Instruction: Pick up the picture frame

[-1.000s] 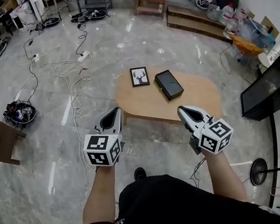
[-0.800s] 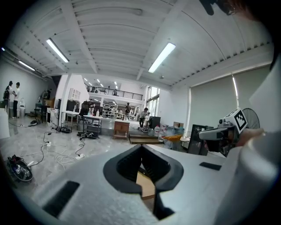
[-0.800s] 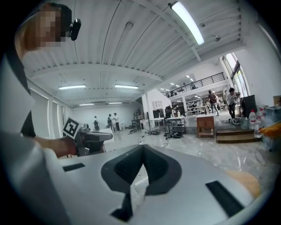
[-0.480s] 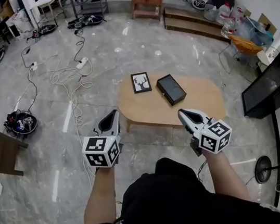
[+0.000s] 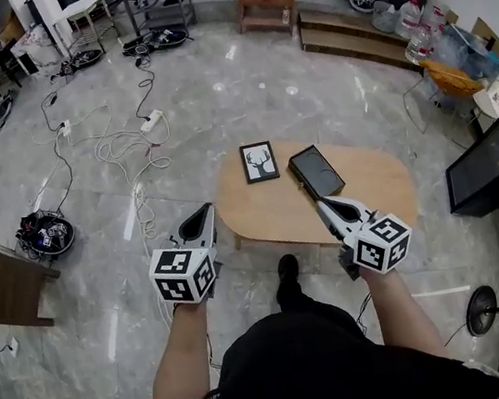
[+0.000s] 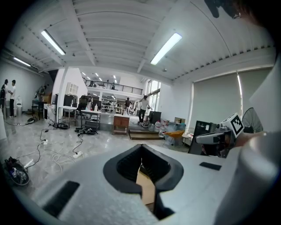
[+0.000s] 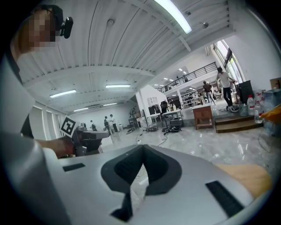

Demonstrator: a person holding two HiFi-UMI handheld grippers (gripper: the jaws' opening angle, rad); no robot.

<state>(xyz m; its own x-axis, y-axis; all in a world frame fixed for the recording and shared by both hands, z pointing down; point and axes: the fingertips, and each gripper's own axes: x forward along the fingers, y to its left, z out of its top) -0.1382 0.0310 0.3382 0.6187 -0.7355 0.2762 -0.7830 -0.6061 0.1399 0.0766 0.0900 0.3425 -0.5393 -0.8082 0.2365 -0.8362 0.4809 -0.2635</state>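
A grey marble floor (image 5: 240, 82) is stretching across a big workshop room, with white cables (image 5: 119, 144) trailing over it. An oval wooden table (image 5: 370, 189) is standing ahead, carrying the picture frame (image 5: 259, 161) at its far left corner, just beside a black case (image 5: 316, 172). The left gripper (image 5: 206, 208) and right gripper (image 5: 318, 202) are both clenched on nothing. Compared with a second ago, the table is lying nearer, and the right gripper is now overlapping its near edge.

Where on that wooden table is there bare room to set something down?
The table's whole right half, beyond the black case, is bare. So is the near strip in front of the picture frame. The far left is crowded: frame and case side by side.
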